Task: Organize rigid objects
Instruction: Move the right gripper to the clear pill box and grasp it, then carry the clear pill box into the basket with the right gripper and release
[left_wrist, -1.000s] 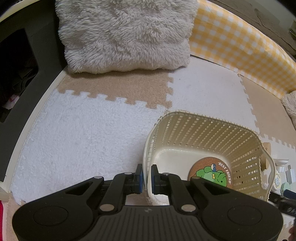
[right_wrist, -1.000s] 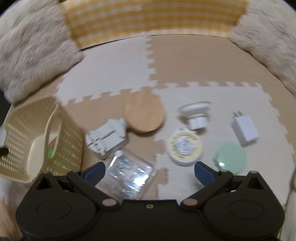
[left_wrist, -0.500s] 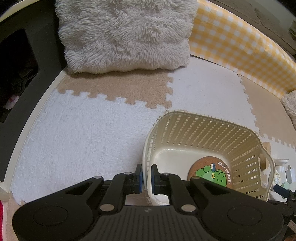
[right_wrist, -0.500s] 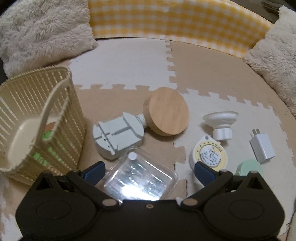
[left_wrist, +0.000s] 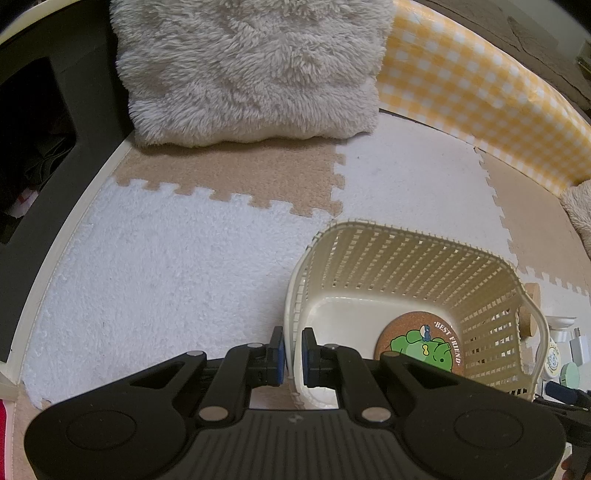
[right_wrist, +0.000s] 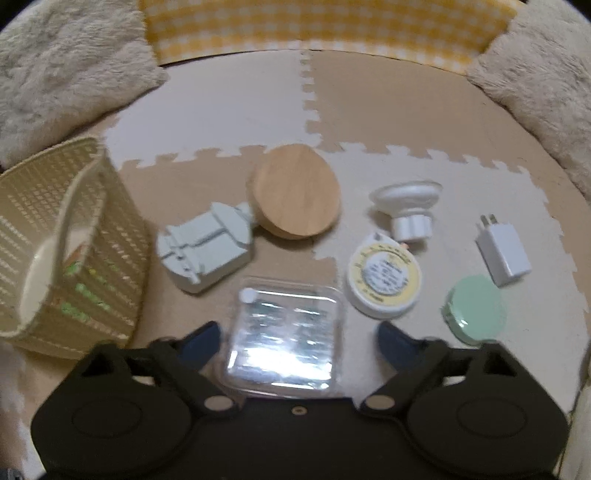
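Floor is interlocking foam puzzle mats (left_wrist: 177, 266), plush white tiles alternating with tan ones, jigsaw-tooth seams showing. Landmark: the fluffy cream cushion (left_wrist: 251, 70). It sits at the far edge of the mats, resting on a tan tile. Just right of the cushion, a yellow-and-white gingham padded barrier (left_wrist: 480, 96) runs along the far edge of the floor. Left of the cushion, a dark furniture unit (left_wrist: 48, 122) with an open cavity, contents too dim to tell. A cream border strip (left_wrist: 62, 236) edges the mats below that unit. A second fluffy cushion (right_wrist: 535, 85) lies well right of the first, past the gingham barrier. Light is dim, warm, indoor.
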